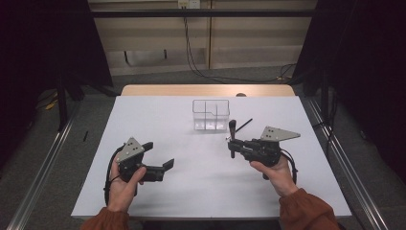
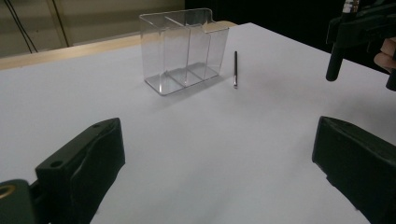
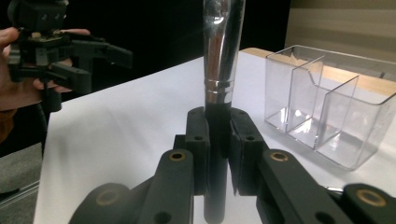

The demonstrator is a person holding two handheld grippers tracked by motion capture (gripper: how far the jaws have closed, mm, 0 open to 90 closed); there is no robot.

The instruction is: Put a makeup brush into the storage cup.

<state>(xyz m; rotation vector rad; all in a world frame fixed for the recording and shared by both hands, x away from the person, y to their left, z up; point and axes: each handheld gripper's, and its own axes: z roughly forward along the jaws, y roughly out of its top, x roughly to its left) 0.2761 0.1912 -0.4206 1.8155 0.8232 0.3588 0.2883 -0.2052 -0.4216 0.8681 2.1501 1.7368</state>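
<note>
We see a white counter [image 1: 191, 187] over grey floor, dark curtains either side. Our right hand-held gripper [image 1: 233, 143] pinches a makeup brush [image 3: 219, 93] upright beside the clear organizer [image 1: 210, 115]; our left hand-held gripper [image 1: 159, 155] hangs spread, empty.

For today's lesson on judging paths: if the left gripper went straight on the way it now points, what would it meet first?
Probably the clear organiser: the left gripper, jaws open, looks across bare table towards it. The thin pencil lies just beside that line, so depth is uncertain.

surface: white table [image 1: 158, 115] | on it: clear divided organizer [image 1: 210, 115], thin dark pencil [image 1: 242, 127] just beside it
</note>
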